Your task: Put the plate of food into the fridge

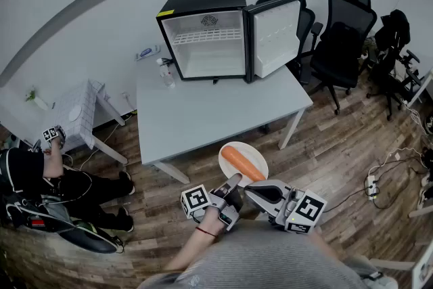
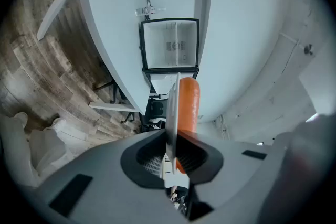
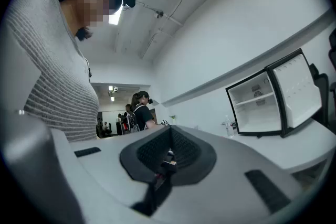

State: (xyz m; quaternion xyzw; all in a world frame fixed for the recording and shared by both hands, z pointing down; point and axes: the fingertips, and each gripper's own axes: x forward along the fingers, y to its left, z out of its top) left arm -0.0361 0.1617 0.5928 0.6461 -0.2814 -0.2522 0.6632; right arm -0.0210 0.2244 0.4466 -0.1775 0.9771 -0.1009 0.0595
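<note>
— Where's the plate (image 1: pixel 260 160)?
— In mid-air, short of the table (image 1: pixel 203 120), with a carrot (image 1: pixel 241 163) on it. The left gripper (image 1: pixel 232 183) pinches its rim. The right gripper (image 3: pixel 168 153) is pressed together, empty.
— Which step?
— Carrying, probably. Next it needs a level reach into the open fridge (image 1: pixel 208 44).

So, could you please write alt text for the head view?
The left claw grips the rim of a white plate carrying an orange carrot, held short of a white table. On the table stands a small black fridge, its door open and its inside empty. The right claw sits beside the left.
</note>
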